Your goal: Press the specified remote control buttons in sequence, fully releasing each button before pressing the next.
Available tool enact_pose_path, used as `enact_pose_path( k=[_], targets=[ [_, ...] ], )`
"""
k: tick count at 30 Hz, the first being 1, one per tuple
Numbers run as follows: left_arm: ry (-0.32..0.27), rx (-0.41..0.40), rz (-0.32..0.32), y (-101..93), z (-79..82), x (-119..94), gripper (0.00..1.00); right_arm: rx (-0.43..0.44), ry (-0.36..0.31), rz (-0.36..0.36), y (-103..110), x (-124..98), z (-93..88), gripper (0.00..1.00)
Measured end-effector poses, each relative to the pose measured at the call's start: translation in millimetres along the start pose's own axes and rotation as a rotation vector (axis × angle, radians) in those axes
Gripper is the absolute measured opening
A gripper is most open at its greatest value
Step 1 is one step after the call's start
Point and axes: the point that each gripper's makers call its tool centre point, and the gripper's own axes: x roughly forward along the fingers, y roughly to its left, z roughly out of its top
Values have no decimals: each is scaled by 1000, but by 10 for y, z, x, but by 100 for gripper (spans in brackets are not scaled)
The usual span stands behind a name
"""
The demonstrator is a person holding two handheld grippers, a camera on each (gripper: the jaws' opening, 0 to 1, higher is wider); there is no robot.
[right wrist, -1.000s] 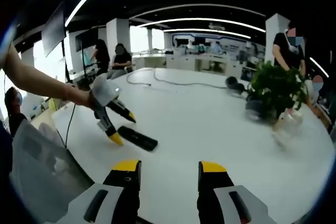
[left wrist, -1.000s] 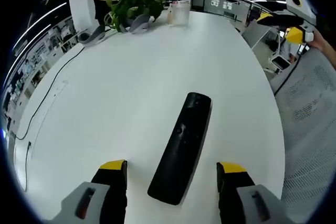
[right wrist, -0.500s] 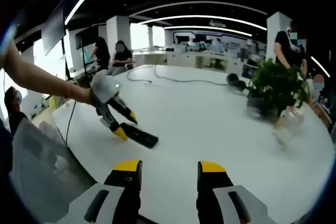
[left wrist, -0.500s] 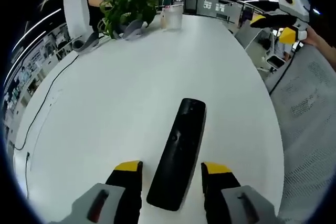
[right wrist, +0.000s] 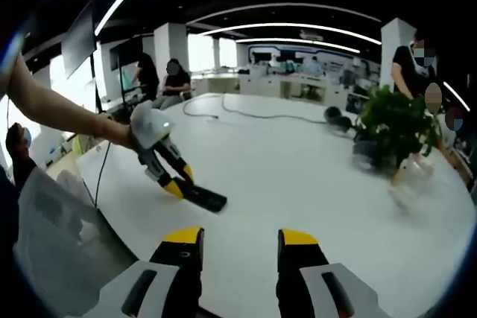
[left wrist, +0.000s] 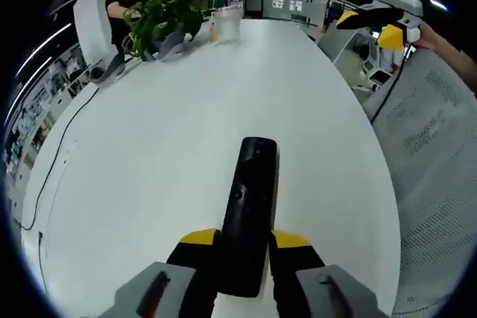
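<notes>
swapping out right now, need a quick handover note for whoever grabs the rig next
Left gripper: jaws shut on the near end of the black remote, which lies flat on the white table.
Right gripper: open, empty, held off to the side, apart from the remote.
Done: remote secured.
Left: no press is visible, so I can't tell if any button is done. Likely press with the right gripper, releasing fully each time.

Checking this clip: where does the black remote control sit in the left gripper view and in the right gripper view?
Left gripper view: remote control low at centre, between the left gripper jaws, pointing up the white table.
Right gripper view: remote control left of centre, its near end in the left gripper.
Shared landmark: the potted plant.
</notes>
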Motion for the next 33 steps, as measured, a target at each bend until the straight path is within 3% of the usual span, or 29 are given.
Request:
enact_pose_path(
  k=[33],
  targets=[
    [31, 40, -28, -332, -106, -74, 25, -29, 14, 23, 52, 9, -18, 32]
  ],
)
